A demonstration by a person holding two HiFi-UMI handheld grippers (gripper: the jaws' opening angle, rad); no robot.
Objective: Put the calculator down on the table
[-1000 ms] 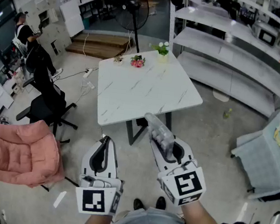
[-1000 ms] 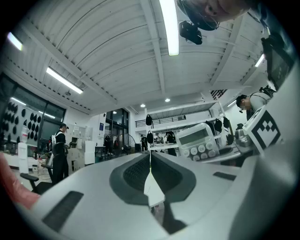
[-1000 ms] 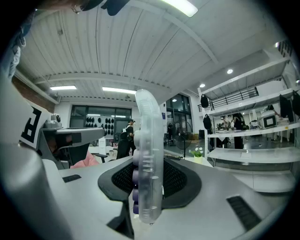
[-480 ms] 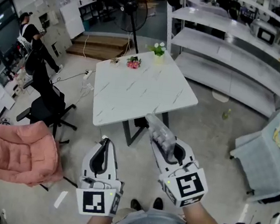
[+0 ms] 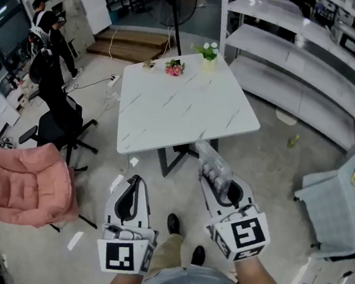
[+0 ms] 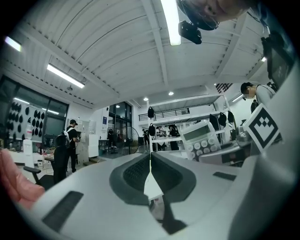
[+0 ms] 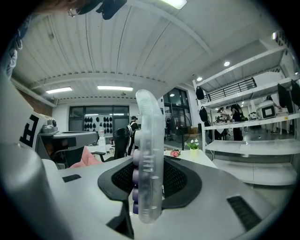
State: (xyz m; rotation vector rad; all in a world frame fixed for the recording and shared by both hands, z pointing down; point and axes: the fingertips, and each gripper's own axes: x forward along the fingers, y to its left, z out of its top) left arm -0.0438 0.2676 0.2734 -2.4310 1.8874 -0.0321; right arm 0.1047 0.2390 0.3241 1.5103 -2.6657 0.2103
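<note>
White marble-look table (image 5: 181, 110) stands ahead of both grippers, with flowers (image 5: 174, 68) at its far edge. The calculator (image 5: 211, 166) is not on it yet. It sits edge-up, pinched between the right gripper's (image 5: 218, 186) jaws, just short of the table's near edge and over the floor. The left gripper (image 5: 132, 187), also short of the table, has its jaws pressed together on nothing. The step in hand looks like the carry. Next, the right gripper must reach over the tabletop, lower the calculator flat and let go.

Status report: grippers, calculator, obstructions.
Left hand-held gripper shut, empty. Right hand-held gripper shut on calculator, short of the table. Flowers at table's far edge.
</note>
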